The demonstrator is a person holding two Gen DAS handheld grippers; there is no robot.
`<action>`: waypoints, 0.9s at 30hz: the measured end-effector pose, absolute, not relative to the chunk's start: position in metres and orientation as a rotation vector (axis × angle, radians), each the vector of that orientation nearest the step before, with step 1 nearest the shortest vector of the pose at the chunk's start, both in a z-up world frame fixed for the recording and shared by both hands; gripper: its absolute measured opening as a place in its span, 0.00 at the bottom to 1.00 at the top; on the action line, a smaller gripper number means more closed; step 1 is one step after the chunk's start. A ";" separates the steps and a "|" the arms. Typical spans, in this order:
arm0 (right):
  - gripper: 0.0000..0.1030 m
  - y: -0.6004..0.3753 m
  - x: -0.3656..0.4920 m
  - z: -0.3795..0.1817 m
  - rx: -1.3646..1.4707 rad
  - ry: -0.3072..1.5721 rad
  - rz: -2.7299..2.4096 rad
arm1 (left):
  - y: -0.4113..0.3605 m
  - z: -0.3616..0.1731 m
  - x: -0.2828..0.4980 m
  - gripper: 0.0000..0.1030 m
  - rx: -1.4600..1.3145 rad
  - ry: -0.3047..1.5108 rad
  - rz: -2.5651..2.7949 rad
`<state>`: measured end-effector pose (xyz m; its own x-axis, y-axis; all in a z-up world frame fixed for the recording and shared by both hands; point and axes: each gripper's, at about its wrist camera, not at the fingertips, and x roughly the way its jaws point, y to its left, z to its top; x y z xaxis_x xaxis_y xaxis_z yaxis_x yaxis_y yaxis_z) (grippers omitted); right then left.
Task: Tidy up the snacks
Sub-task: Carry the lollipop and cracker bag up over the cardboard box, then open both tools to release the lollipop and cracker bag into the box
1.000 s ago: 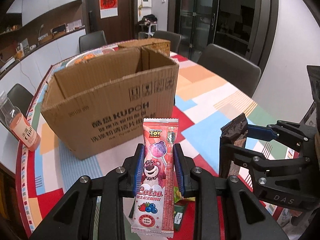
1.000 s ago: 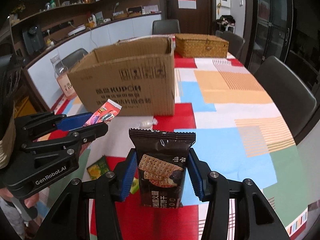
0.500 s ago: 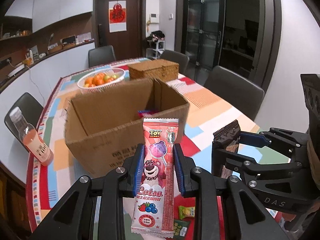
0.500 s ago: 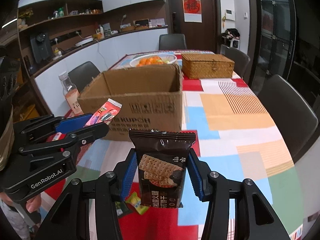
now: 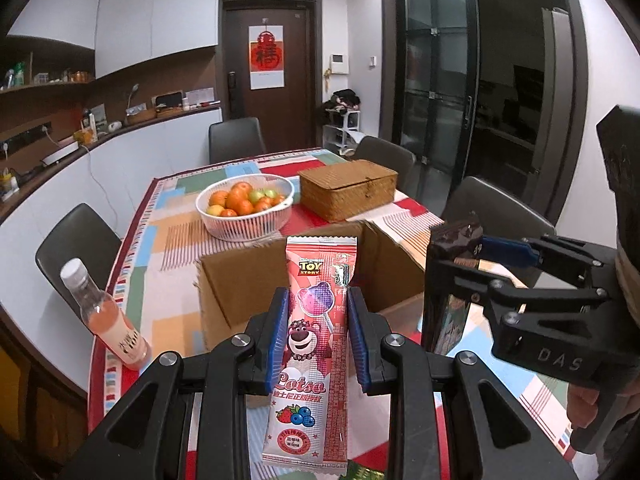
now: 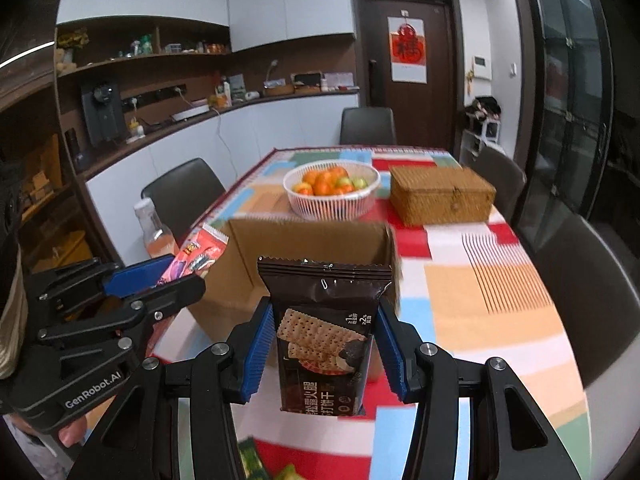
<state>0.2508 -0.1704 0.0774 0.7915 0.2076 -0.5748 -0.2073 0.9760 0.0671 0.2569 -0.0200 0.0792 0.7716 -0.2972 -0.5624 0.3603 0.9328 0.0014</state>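
My left gripper (image 5: 318, 308) is shut on a pink Lotso candy packet (image 5: 314, 364), held upright. It hangs in the air just before the open cardboard box (image 5: 240, 288), higher than the box's rim. In the right wrist view my right gripper (image 6: 325, 320) is shut on a dark brown biscuit packet (image 6: 324, 292), also upright and in front of the cardboard box (image 6: 304, 240). The two grippers are side by side. The right gripper (image 5: 460, 256) shows at the right of the left wrist view. The left gripper (image 6: 172, 276) shows at the left of the right wrist view.
Beyond the box stand a white fruit basket (image 5: 248, 228) and a wicker box (image 5: 348, 188). A bottle of pink drink (image 5: 112, 320) is at the table's left edge. Small green packets (image 6: 248, 456) lie on the patterned tablecloth below me. Dark chairs ring the table.
Both grippers have risen with their packets and come closer to the box. The box now sits lower in view, and the basket and wicker box show behind it.
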 end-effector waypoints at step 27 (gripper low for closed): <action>0.56 -0.156 0.342 0.071 -0.045 0.690 0.194 | -0.012 0.072 0.325 0.51 0.129 0.637 -0.203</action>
<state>0.3423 -0.1558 0.0708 0.7541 0.1629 -0.6362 -0.1929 0.9810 0.0225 0.3252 -0.0121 0.0725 0.7848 -0.1485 -0.6016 0.2274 0.9722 0.0566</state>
